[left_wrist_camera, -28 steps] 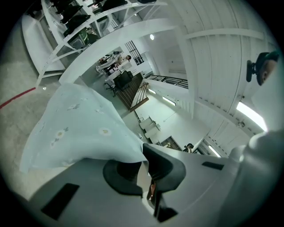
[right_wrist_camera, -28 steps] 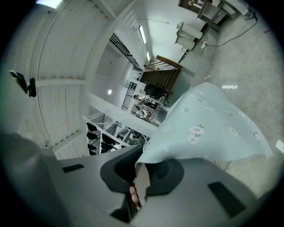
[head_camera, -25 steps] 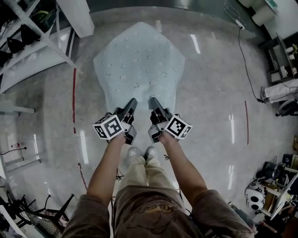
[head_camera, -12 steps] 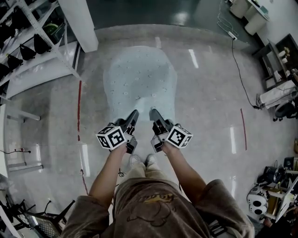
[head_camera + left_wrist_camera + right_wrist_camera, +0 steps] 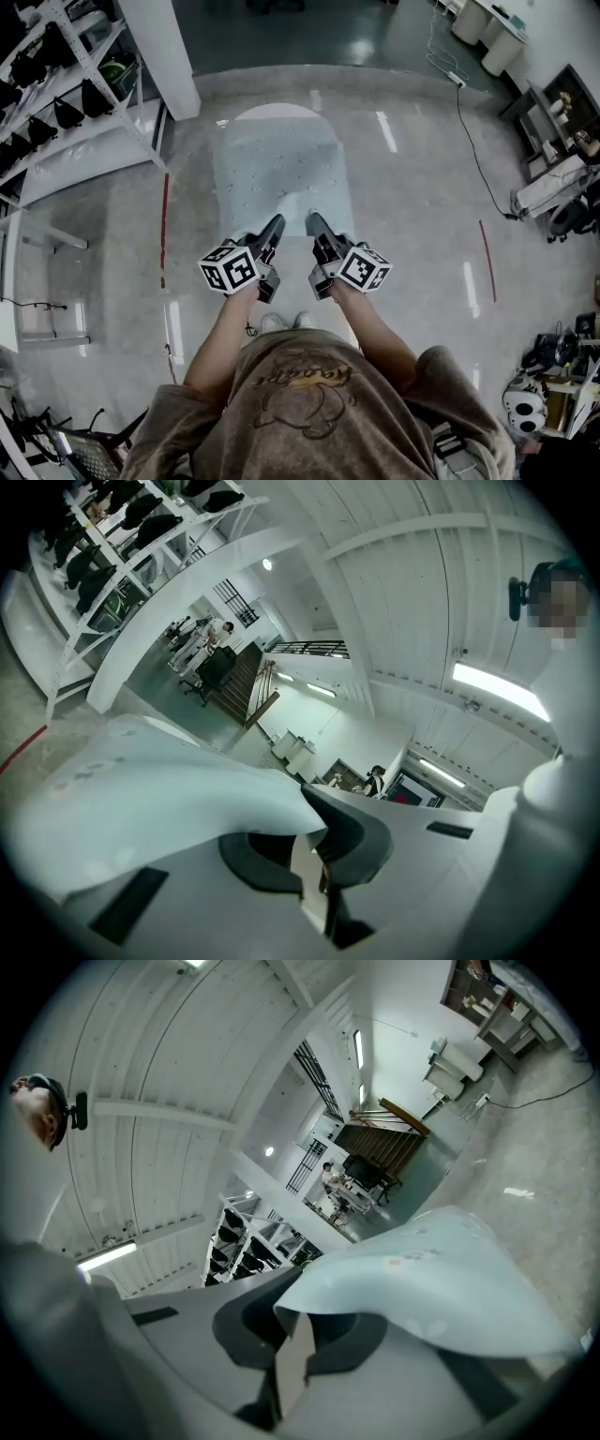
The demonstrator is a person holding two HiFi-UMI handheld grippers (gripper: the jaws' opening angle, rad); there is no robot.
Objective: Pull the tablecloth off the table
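The pale blue tablecloth [image 5: 277, 173] with small printed marks stretches from the person's hands away over a round white table, whose far rim [image 5: 275, 111] shows bare. My left gripper [image 5: 275, 225] is shut on the cloth's near edge, and my right gripper [image 5: 316, 223] is shut on it right beside. Both point level and away from the person. In the left gripper view the cloth [image 5: 141, 780] runs out of the pinched jaws to the left. In the right gripper view the cloth [image 5: 441, 1279] drapes off to the right from the shut jaws.
A metal shelving rack [image 5: 66, 84] and a white pillar [image 5: 164, 47] stand at the left. A red tape line [image 5: 165, 225] runs along the floor beside the table. A cable [image 5: 469, 141] and desks [image 5: 562, 178] lie at the right. The person's shoes [image 5: 286, 322] are below the grippers.
Both grippers have risen and drawn back toward the person with the cloth. The cloth has slid nearer and looks narrower, and the table's white far rim has come into sight.
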